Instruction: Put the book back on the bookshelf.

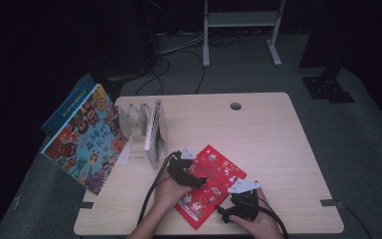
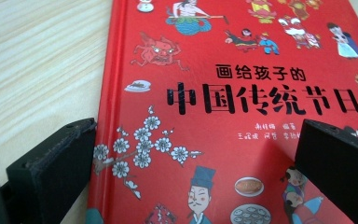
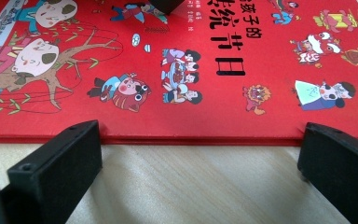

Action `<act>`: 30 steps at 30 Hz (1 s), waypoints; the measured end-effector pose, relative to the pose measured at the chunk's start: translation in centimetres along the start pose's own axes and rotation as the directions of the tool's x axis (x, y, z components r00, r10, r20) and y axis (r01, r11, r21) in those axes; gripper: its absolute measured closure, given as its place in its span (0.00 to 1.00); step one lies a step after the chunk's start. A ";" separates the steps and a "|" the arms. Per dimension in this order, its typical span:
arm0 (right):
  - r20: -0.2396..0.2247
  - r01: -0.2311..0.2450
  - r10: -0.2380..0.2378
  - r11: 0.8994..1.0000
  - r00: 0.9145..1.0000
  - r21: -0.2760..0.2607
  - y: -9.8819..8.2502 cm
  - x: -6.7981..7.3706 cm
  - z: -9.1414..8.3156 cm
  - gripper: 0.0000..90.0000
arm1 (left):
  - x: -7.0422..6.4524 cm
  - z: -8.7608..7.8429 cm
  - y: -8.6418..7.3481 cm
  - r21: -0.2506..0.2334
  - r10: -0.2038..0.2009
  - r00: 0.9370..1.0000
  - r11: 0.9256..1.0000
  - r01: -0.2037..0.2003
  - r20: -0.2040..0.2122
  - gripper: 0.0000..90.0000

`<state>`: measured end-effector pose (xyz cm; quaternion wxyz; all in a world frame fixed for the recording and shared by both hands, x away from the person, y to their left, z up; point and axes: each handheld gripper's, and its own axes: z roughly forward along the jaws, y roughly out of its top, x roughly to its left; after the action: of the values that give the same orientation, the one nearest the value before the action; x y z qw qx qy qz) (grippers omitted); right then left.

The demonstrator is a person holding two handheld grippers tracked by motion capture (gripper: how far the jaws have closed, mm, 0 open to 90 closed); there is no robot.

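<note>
I had both hand-held grippers, left point(image 1: 191, 169) and right point(image 1: 238, 198), spread wide around the flat red picture book point(image 1: 210, 184), judging an edge grasp came next.

Two hand-held tools seen from above: the left claw point(image 1: 193, 172) is a black, blocky housing with a small pale grey three-cornered plate on top and a dark cable trailing back along the forearm. The right claw point(image 1: 242, 191) matches it, black-bodied, topped by a larger light grey triangular plate, its black cable looping away beside the hand. Both forearms are bare, no sleeves in sight. Up close, the jaws are thick black rectangular blocks with matte, slightly rough faces; a small round hole marks one jaw's upper face.
</note>
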<state>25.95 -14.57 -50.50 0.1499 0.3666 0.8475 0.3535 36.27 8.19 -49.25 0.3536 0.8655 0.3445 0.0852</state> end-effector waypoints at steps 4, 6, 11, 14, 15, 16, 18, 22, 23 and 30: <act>0.000 -0.001 0.001 1.000 1.000 0.000 0.0 0.0 0.0 0.00 | -0.2 0.0 -0.1 -0.001 -0.016 1.000 1.000 0.016 -0.014 0.00; 0.000 -0.002 0.002 1.000 1.000 0.000 0.0 0.0 0.0 0.00 | -0.2 0.0 0.0 0.003 -0.013 1.000 1.000 0.013 -0.014 0.00; -0.001 -0.001 0.001 1.000 1.000 0.001 0.0 0.0 0.0 0.00 | 0.2 -0.2 0.0 -0.004 -0.033 0.999 0.999 0.033 0.018 0.00; -0.001 -0.001 0.001 1.000 1.000 0.001 0.1 0.0 0.0 0.00 | 0.4 -0.3 0.0 -0.015 -0.053 0.998 0.998 0.054 0.034 0.00; -0.001 -0.001 0.001 1.000 1.000 0.002 0.1 0.0 0.0 0.00 | 0.3 -0.4 0.1 -0.011 -0.053 0.998 0.998 0.054 0.033 0.00; -0.001 -0.001 0.001 1.000 1.000 0.002 0.1 0.0 0.0 0.00 | 0.3 -0.5 0.1 -0.014 -0.052 0.998 0.999 0.053 0.035 0.00; -0.002 -0.002 0.002 1.000 1.000 0.003 0.1 0.0 0.0 0.00 | 0.3 -1.1 0.5 -0.034 -0.054 0.998 0.998 0.056 0.044 0.00; 0.000 -0.003 0.003 1.000 1.000 0.002 0.0 0.0 0.0 0.00 | 0.1 -1.9 1.0 -0.043 -0.050 0.998 0.998 0.052 0.048 0.00; -0.002 -0.004 0.004 1.000 1.000 0.002 0.0 0.0 0.0 0.00 | 0.1 -2.1 1.1 -0.044 -0.051 0.997 0.998 0.053 0.052 0.00; -0.007 0.003 -0.003 1.000 1.000 0.000 0.0 -0.1 0.0 0.00 | 0.0 -4.1 2.4 -0.042 -0.028 0.995 0.999 0.032 0.092 0.00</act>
<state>26.05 -14.59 -50.51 0.1476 0.3640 0.8485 0.3547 35.98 9.24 -44.67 0.3889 0.8553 0.3391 0.0478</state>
